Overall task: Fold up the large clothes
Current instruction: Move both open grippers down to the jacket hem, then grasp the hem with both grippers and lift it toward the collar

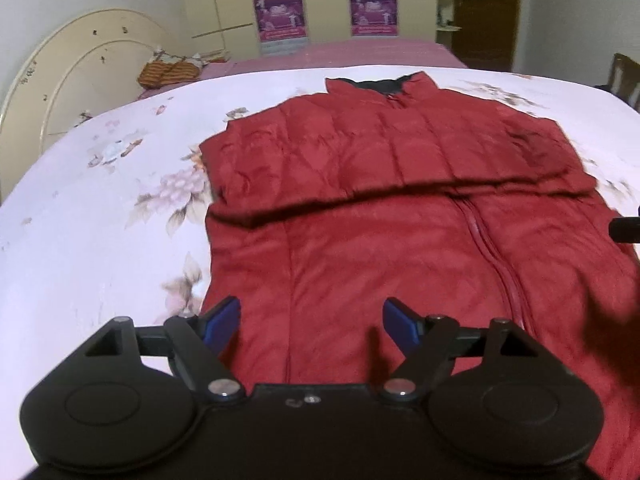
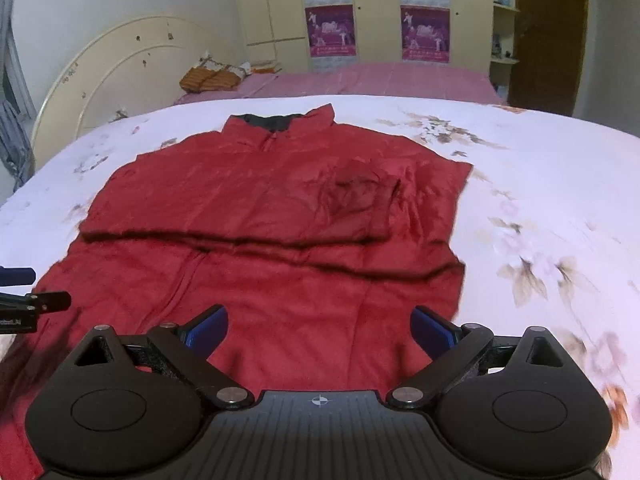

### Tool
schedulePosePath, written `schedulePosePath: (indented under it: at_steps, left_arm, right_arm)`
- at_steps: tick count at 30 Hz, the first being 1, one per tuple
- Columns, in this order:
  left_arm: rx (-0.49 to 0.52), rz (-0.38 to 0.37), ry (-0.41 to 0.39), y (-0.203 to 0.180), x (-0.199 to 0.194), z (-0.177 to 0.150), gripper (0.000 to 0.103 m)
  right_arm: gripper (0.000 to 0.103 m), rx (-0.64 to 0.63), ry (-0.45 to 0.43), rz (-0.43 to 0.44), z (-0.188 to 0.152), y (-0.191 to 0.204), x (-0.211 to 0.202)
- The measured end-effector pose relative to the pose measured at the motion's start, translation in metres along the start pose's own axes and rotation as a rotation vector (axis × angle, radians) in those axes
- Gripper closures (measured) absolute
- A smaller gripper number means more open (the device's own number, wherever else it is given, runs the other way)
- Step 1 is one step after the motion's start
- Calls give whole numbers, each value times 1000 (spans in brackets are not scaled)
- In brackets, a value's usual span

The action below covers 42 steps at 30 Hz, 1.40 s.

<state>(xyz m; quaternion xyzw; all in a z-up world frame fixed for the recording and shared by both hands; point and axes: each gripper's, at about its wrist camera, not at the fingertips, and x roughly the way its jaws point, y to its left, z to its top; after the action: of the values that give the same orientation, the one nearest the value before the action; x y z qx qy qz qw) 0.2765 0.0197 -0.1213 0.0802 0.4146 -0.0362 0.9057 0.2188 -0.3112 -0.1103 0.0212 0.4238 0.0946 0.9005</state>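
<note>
A red quilted jacket (image 1: 400,208) lies flat on a bed, on a white floral bedsheet (image 1: 100,208), with its dark-lined collar at the far end and the zipper running down toward the cameras. Both sleeves are folded across the chest, making a horizontal edge over the middle of the garment.

The left gripper (image 1: 312,320) hangs above the near hem, toward the jacket's left part; its blue-padded jaws stand wide apart with only the fabric below showing between them, and nothing is pinched. The right gripper (image 2: 320,328) hangs above the hem's right part, its jaws spread wider still and likewise empty, with the jacket's right edge just past the outer jaw. In both views the jacket reaches forward and away from the jaws rather than sitting between them.

Behind the floral sheet a pink bedcover (image 2: 380,78) stretches to a cream headboard (image 2: 112,68) and a wardrobe bearing purple posters (image 2: 332,30).
</note>
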Motion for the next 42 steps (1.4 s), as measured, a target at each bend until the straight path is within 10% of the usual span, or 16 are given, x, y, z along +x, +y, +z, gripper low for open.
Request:
schedulePosePath:
  at_steps: [27,34,42]
  left_arm:
    - [-182,-102,65,87,-54,-127,26]
    - [-200,-187,76,84,-60,-134,60]
    - [-202,-294,66,79,-66,-129,94]
  right_arm:
    - [6,91,134,-238,-129,-15,-81]
    - [7,194,148,-150,-143,-19,-85]
    - [83,212,135,-64,-142,-10,-93]
